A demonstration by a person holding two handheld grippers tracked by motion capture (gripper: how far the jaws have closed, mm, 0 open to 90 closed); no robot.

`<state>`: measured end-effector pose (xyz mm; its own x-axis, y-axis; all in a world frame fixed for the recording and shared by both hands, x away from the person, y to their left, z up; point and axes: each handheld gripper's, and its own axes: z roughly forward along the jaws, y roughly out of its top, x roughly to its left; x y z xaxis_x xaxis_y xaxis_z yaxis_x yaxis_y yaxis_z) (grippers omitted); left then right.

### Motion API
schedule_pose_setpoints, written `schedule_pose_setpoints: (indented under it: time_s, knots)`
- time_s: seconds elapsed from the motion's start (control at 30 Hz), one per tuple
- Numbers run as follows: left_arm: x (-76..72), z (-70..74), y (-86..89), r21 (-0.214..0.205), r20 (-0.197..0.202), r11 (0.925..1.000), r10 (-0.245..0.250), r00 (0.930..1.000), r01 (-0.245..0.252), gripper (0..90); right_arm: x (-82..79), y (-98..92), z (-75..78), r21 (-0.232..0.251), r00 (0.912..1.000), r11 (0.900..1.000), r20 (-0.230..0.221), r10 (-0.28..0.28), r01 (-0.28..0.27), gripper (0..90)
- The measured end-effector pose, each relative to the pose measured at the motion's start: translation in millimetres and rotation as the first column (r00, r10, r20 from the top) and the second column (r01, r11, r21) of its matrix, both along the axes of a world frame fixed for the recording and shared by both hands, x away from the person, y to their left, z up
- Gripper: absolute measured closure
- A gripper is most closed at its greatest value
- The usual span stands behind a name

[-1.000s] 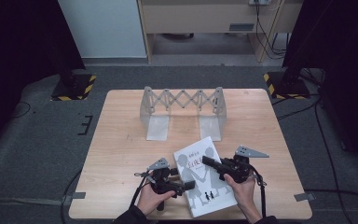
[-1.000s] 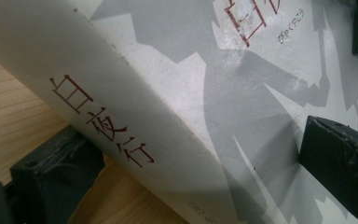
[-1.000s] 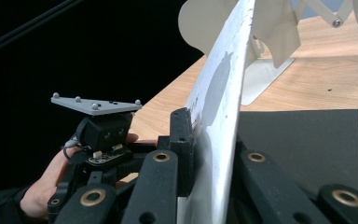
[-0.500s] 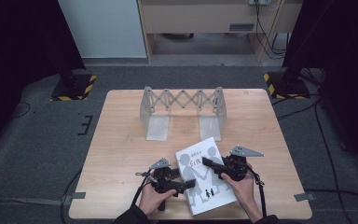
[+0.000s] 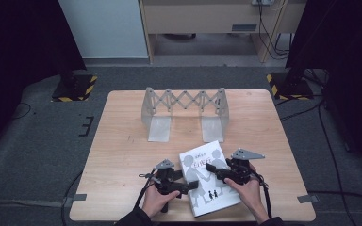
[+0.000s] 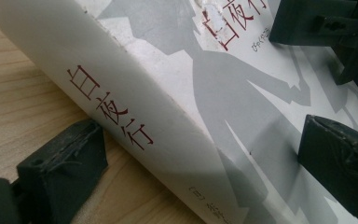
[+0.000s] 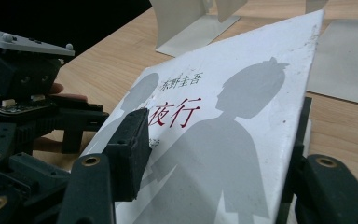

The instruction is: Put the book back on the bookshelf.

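A white book (image 5: pixel 212 200) with grey silhouettes and red characters lies flat at the table's front centre. My left gripper (image 5: pixel 193 184) straddles its spine (image 6: pixel 121 126). One pad (image 6: pixel 65 168) rests on the wood beside the spine and the other (image 6: pixel 340 163) hovers over the cover, so the jaws stand wide and open. My right gripper (image 5: pixel 212 168) sits at the book's right edge (image 7: pixel 298 116). Its jaws have just been opening, with one pad (image 7: pixel 130 149) above the cover and the other jaw beside the edge. It is open.
A grey expanding book rack (image 5: pixel 184 101) with two flat end plates stands at the back of the wooden table (image 5: pixel 122 155). The table is bare to the left and right of the book. Dark floor and cables surround it.
The right gripper's jaws look slightly wider apart at the book's edge. Both hands and the book have stayed in place.
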<state>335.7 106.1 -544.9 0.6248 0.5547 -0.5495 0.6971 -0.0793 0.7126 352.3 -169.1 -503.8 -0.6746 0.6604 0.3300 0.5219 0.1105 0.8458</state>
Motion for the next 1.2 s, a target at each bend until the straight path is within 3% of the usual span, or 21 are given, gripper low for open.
schedule_pose_setpoints:
  time_s: [0.1, 0.3, 0.4, 0.5, 0.7, 0.73, 0.8, 1.2]
  knots:
    - [0.0, 0.0, -0.3, 0.001, 0.0, 1.0, 0.002, 1.0, -0.002, 0.4, -0.1, -1.2, -1.0, 0.003, 1.0, 1.0, -0.003, -0.005, 0.006, 41.3]
    - [-0.7, 0.6, -1.6, 0.015, 0.004, 0.9999, 0.007, 1.0, -0.007, 1.5, -0.5, -10.4, -2.4, -0.056, 0.9981, 0.9975, 0.044, -0.042, 0.044, 37.5]
    - [-0.8, 0.7, -2.0, 0.021, 0.006, 0.9997, 0.008, 1.0, -0.008, 2.0, -0.3, -12.4, -6.8, -0.049, 0.9984, 0.9975, 0.03, -0.049, 0.05, 36.5]
    - [-1.2, 1.2, -3.1, 0.035, 0.011, 0.9993, 0.01, 0.9999, -0.011, 2.6, 0.6, -14.9, -8.7, -0.084, 0.9984, 0.9949, 0.01, -0.056, 0.056, 34.7]
    - [-1.3, 1.5, -3.7, 0.044, 0.015, 0.999, 0.01, 0.9998, -0.011, 2.9, 0.6, -17.5, -13.3, -0.069, 0.998, 0.9959, -0.019, -0.06, 0.059, 34.3]
    - [-1.3, 1.6, -3.9, 0.046, 0.016, 0.9989, 0.013, 0.9998, -0.014, 3.1, 0.4, -18.0, -13.7, -0.081, 0.9979, 0.995, -0.023, -0.061, 0.059, 33.4]
    - [-0.8, 1.4, -4.0, 0.041, 0.013, 0.9991, 0.014, 0.9998, -0.014, 3.2, -2.3, -18.6, -13.5, -0.135, 0.9986, 0.9895, 0.021, -0.048, 0.051, 34.4]
    - [-0.6, 1.4, -4.3, 0.042, 0.014, 0.999, 0.015, 0.9998, -0.016, 3.2, -1.1, -24.0, -19.3, -0.097, 0.9982, 0.9938, -0.019, -0.057, 0.055, 27.7]
